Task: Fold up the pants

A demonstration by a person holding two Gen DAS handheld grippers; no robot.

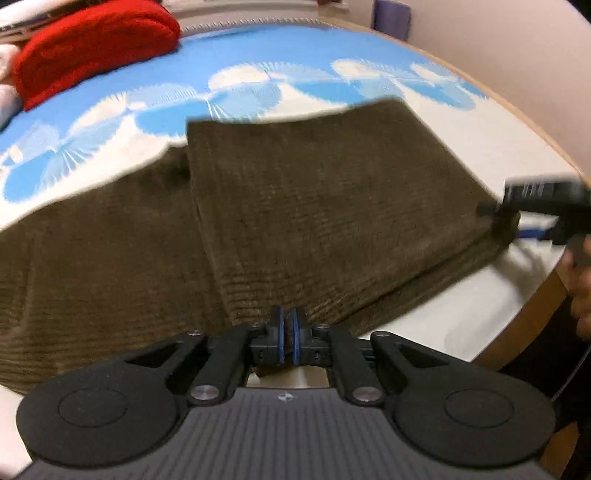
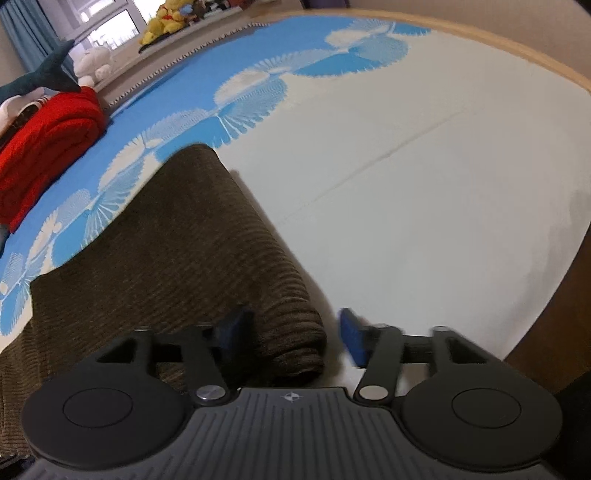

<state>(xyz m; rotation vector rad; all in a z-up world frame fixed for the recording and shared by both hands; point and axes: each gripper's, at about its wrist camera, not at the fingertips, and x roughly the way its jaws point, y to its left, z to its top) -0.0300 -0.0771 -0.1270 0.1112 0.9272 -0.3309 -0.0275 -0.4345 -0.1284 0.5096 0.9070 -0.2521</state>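
Observation:
Brown corduroy pants lie on the bed, one part folded over onto the rest to make a thick doubled layer. My left gripper is shut at the near edge of the pants, and I see no cloth between its blue pads. The right gripper is open, its fingers standing either side of the folded corner of the pants. Its right pad is clear of the cloth. In the left wrist view the right gripper shows at the pants' right corner.
A blue and white patterned bed cover lies under the pants. A folded red blanket sits at the far left, with plush toys behind on a ledge. The wooden bed frame curves along the right. A hand is at the right edge.

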